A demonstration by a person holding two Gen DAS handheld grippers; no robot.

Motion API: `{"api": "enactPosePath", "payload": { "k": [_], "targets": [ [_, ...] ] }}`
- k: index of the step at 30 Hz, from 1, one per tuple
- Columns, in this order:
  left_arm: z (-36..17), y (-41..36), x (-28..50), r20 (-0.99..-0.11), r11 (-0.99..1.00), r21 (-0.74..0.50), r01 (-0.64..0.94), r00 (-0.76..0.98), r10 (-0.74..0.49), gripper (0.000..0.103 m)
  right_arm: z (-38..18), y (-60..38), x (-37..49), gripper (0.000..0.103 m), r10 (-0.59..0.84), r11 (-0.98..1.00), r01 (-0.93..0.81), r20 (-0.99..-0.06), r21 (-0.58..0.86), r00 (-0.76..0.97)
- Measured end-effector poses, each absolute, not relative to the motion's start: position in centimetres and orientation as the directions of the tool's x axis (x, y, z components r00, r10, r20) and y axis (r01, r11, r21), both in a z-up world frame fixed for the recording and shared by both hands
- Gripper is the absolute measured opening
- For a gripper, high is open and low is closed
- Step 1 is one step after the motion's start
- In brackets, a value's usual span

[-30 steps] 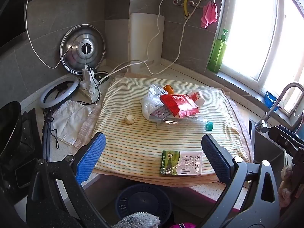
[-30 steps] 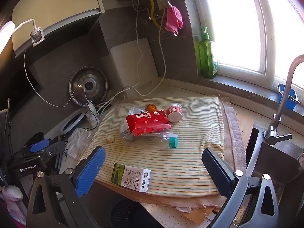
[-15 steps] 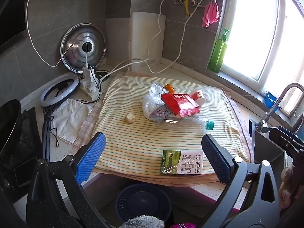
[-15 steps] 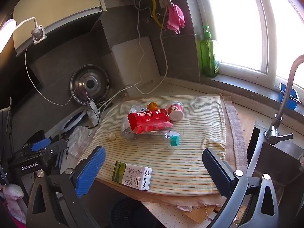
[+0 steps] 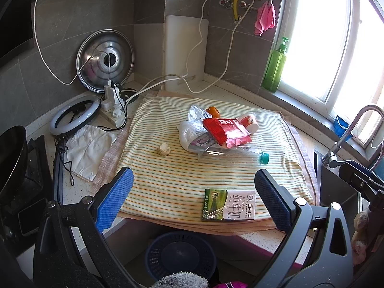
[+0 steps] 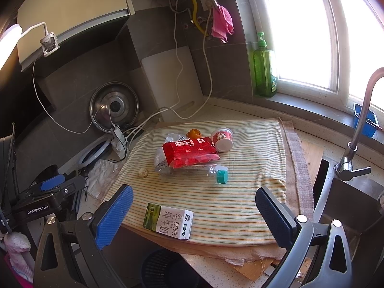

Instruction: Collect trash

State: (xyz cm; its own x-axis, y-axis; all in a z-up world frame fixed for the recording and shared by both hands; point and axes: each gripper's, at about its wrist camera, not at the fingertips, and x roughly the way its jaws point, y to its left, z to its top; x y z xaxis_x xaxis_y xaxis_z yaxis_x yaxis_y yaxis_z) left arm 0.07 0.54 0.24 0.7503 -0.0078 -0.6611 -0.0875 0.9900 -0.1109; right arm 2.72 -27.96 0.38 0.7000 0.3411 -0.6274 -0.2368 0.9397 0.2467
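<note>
Both the left hand-held gripper and the right hand-held gripper hover spread wide and empty. On the bench's striped cloth a green-and-white milk carton lies flat near the front edge, apart from a red packet piled on a clear bottle with a teal cap.

The left hand-held gripper has two black, speckled plastic arms with triangular cut-outs, silver screw heads at the joints, and textured finger pads: bright blue on one side, dark navy on the other. The right hand-held gripper is built alike. Seen from the right wrist, the left unit's black body bears white "GenRobot.AI" lettering.
</note>
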Motion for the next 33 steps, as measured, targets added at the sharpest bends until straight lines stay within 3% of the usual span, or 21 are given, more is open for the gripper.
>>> {"api": "enactPosePath", "payload": {
  "k": [33],
  "targets": [
    [0.17,0.50,0.04,-0.661,0.990,-0.114,-0.088,0.750,-0.010,0.102,0.10,-27.34,2.34,0.103,0.347,0.938,-0.241,-0.629,0.250,0.696]
  ]
}}
